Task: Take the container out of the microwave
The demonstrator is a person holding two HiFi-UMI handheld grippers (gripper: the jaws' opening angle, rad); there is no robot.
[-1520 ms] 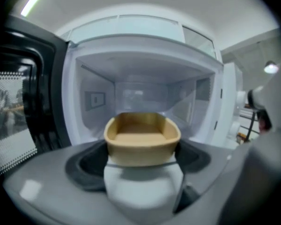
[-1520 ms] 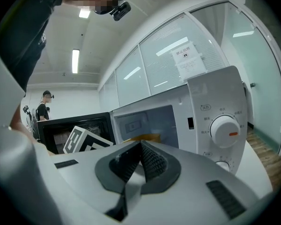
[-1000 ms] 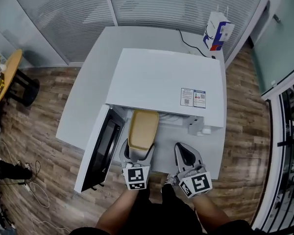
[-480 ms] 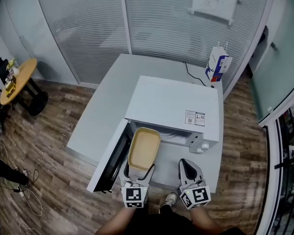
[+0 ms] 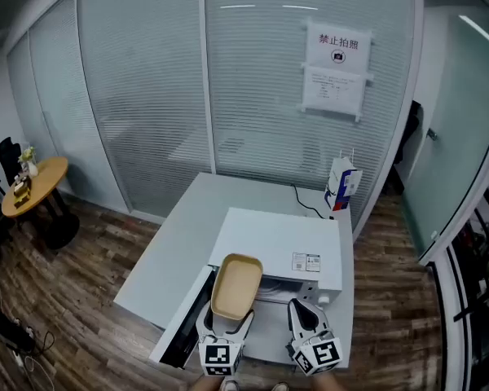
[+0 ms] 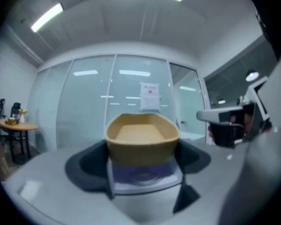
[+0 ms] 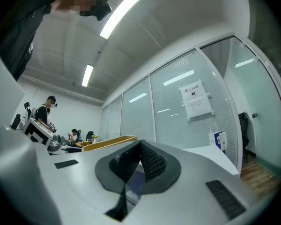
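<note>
Holding the container [image 5: 236, 285] by its near end with the left hand-held gripper [image 5: 226, 322], jaws set wide and pressed on both sides. Tan, shallow, open on top, with nothing to see inside. Held level and out of the microwave [image 5: 281, 247]. From above, right over the front left corner of it, by the open mouth.

Nothing in the right hand-held gripper [image 5: 306, 320]. Jaws shut there, tips together. Just beside the left one, and not touching the container.

Door [image 5: 182, 324] of the microwave swung open to the left. White microwave on a white bench [image 5: 175, 243], toward the near right part of it. A small label on the flat top, too small to read.

At the back of the bench, a black cord [image 5: 306, 204]. Near the far right corner, a white bag [image 5: 342, 184] with blue and red on it, standing up.

Behind the bench, a glass wall with blinds and a paper sign [image 5: 336, 68] stuck on it.

Well to the left, on the wood floor [image 5: 81, 251], a round yellow table [image 5: 34, 187] with small things on top.

In the right gripper view, far off at the left, a person [image 7: 48, 110] standing and another sitting.
</note>
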